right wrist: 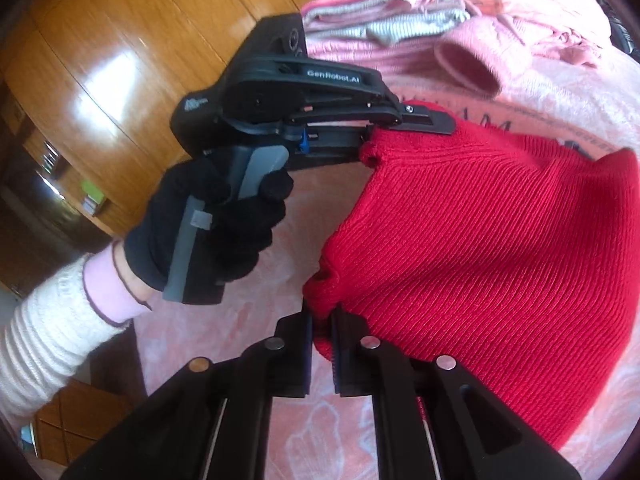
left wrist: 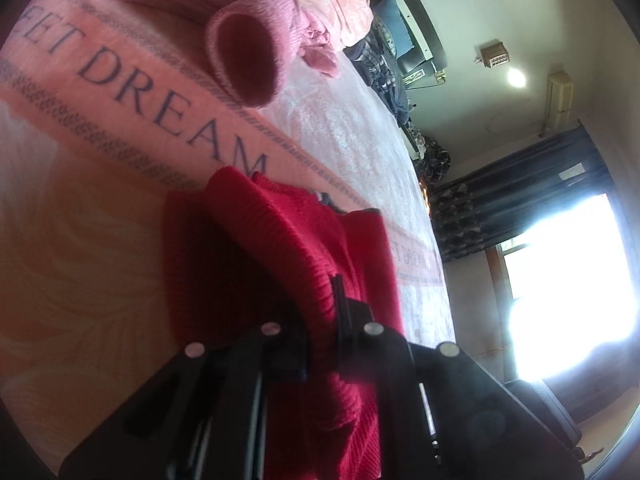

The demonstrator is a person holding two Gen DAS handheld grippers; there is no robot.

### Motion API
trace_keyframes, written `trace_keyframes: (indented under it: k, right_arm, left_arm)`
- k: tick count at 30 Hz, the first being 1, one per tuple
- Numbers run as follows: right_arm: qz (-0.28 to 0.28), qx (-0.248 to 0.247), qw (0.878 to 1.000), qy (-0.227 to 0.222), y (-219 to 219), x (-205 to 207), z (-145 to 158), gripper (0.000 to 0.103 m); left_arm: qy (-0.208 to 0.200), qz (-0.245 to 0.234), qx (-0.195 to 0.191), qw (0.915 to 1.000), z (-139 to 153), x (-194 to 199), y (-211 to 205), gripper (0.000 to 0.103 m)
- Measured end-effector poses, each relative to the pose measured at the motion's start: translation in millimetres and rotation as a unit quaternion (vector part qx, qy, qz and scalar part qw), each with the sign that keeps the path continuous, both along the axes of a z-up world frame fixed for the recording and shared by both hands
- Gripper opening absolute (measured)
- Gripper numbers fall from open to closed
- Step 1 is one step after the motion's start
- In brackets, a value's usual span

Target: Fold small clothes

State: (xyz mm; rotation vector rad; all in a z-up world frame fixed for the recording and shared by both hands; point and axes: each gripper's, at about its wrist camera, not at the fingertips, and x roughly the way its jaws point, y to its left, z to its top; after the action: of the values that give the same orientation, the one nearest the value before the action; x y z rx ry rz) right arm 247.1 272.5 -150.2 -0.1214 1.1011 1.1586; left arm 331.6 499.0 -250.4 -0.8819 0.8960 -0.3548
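A red ribbed knit garment (right wrist: 480, 248) is held up over a pink bedspread (right wrist: 224, 340). My right gripper (right wrist: 322, 330) is shut on one corner of its near edge. My left gripper (right wrist: 372, 136), held by a black-gloved hand (right wrist: 224, 224), is shut on another corner further along the same edge. In the left wrist view the red garment (left wrist: 280, 248) bunches between the fingers of my left gripper (left wrist: 320, 316) and drapes down onto the bed.
A pink knit sleeve (left wrist: 248, 60) with an open cuff lies further up the bedspread (left wrist: 100, 240), beside a pile of pink and striped clothes (right wrist: 384, 12). A wooden wardrobe (right wrist: 120, 40) stands left. A bright window (left wrist: 568, 292) and dark curtain (left wrist: 520, 192) are beyond the bed.
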Motion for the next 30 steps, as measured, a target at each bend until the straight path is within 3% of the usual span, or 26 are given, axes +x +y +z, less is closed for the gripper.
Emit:
trace_keyframes:
  k: [4, 6, 9, 12, 15, 17, 20, 22, 24, 27, 30]
  right_arm:
    - [0.006, -0.051, 0.999, 0.001, 13, -1, -33, 0.010]
    - [0.008, -0.058, 0.998, 0.003, 14, -3, -43, 0.015]
    - [0.019, -0.033, 0.999, 0.019, 6, -7, -43, 0.036]
    - [0.020, -0.004, 0.999, 0.048, -12, -8, -33, 0.042]
    - [-0.026, 0.014, 0.999, 0.043, -44, 0, -19, 0.043]
    - [-0.068, 0.014, 0.997, 0.034, -69, 7, -18, 0.043]
    - [-0.139, -0.012, 0.990, 0.029, -99, 24, -29, 0.044]
    - [-0.160, -0.021, 0.985, 0.063, -111, 39, -47, 0.040]
    - [-0.166, -0.007, 0.982, 0.086, -118, 50, -61, 0.038]
    - [-0.171, -0.001, 0.981, 0.091, -115, 55, -59, 0.038]
    - [-0.167, -0.001, 0.982, 0.088, -123, 50, -53, 0.040]
  left_arm:
    - [0.020, 0.000, 0.012, 0.9997, -27, -9, 9, 0.010]
    - [0.034, 0.006, 0.004, 0.9994, -35, -8, 15, 0.016]
    - [0.029, 0.034, -0.026, 0.9987, -33, -11, 30, 0.027]
    - [0.021, 0.054, -0.034, 0.9978, -24, -4, 37, 0.034]
    - [0.028, 0.053, -0.021, 0.9980, -20, 1, 34, 0.032]
    - [0.034, 0.048, 0.002, 0.9983, -17, 5, 29, 0.007]
    - [0.019, 0.065, 0.026, 0.9974, -8, -6, 29, 0.006]
    - [0.011, 0.088, 0.043, 0.9951, -7, -18, 35, 0.006]
    - [0.034, 0.101, 0.055, 0.9928, -18, -21, 42, 0.006]
    - [0.052, 0.102, 0.046, 0.9924, -28, -20, 48, 0.006]
    - [0.060, 0.092, 0.064, 0.9919, -13, -19, 42, 0.020]
